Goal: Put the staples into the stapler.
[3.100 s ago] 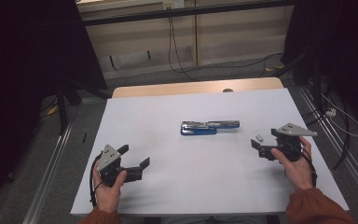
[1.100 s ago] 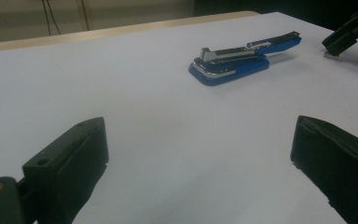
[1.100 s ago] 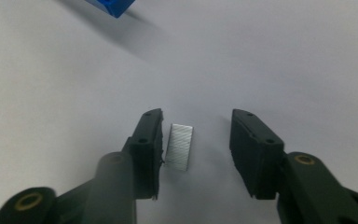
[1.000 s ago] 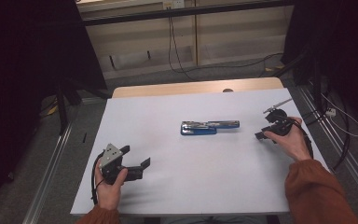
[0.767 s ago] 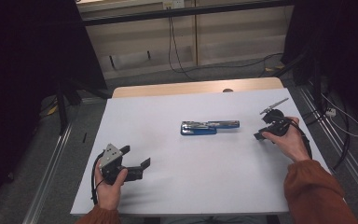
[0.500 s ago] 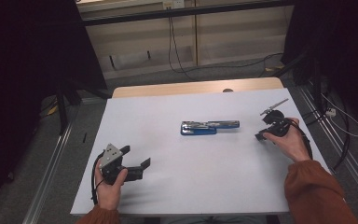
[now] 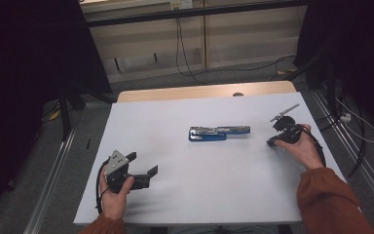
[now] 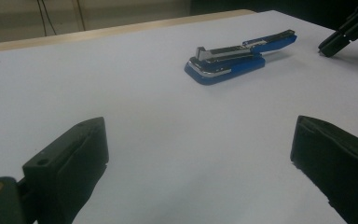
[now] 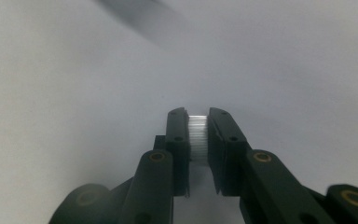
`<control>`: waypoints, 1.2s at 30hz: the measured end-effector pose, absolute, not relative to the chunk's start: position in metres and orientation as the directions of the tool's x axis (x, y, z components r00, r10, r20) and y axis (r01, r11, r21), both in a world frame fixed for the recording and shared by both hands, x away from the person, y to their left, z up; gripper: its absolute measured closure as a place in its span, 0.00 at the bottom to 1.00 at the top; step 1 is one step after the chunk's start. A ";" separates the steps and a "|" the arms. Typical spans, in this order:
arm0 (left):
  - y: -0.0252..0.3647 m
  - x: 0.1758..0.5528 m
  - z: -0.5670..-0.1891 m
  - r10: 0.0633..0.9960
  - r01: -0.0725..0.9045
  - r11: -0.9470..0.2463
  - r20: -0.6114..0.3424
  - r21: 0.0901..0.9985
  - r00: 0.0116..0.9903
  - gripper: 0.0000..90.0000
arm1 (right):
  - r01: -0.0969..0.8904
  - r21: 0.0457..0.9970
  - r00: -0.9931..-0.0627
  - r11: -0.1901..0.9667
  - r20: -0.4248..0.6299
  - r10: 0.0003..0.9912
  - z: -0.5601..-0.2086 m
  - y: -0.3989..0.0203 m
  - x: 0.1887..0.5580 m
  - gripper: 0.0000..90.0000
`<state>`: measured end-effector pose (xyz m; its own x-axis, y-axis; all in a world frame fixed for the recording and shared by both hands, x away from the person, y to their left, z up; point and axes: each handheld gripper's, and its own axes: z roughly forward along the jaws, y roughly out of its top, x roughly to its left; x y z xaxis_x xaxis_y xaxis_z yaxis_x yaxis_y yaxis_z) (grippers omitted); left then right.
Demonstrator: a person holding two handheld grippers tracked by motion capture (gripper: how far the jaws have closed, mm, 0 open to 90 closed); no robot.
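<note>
The right claw (image 9: 198, 133) is at the right side of the worktop (image 7: 175, 117), tipped down toward the surface, and its jaws have just been closing; they now stand narrow and pinch a small white ribbed block (image 9: 197, 137), most likely a strip of staples, between the pads. In the high view the right claw (image 7: 272, 142) is just right of the stapler (image 7: 218, 132), near it but apart. The stapler is blue and silver and lies flat at the middle of the worktop, long axis running left to right. The left claw (image 7: 143, 165) rests on the near left part of the worktop, jaws wide and with nothing between them, pointed toward the stapler (image 8: 235, 58) and well apart from it.
</note>
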<state>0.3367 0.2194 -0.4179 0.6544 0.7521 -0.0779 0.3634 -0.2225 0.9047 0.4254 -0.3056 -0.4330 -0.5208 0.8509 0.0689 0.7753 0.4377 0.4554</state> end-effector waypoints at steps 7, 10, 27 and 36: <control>0.219 0.337 -0.418 0.752 0.363 -0.223 -0.078 0.905 0.654 0.05 | 0.775 0.464 -0.521 0.428 0.089 0.849 -0.433 -0.308 0.425 0.88; 0.220 0.337 -0.418 0.751 0.361 -0.224 -0.075 0.905 0.656 0.05 | 0.774 0.469 -0.523 0.426 0.094 0.847 -0.433 -0.307 0.425 0.88; 0.222 0.337 -0.417 0.751 0.358 -0.209 -0.085 0.910 0.654 0.05 | 0.730 0.533 -0.564 0.428 0.115 0.818 -0.426 -0.300 0.421 0.88; 0.220 0.337 -0.417 0.749 0.360 -0.205 -0.090 0.910 0.656 0.05 | 0.710 0.583 -0.574 0.396 0.152 0.805 -0.421 -0.298 0.419 0.88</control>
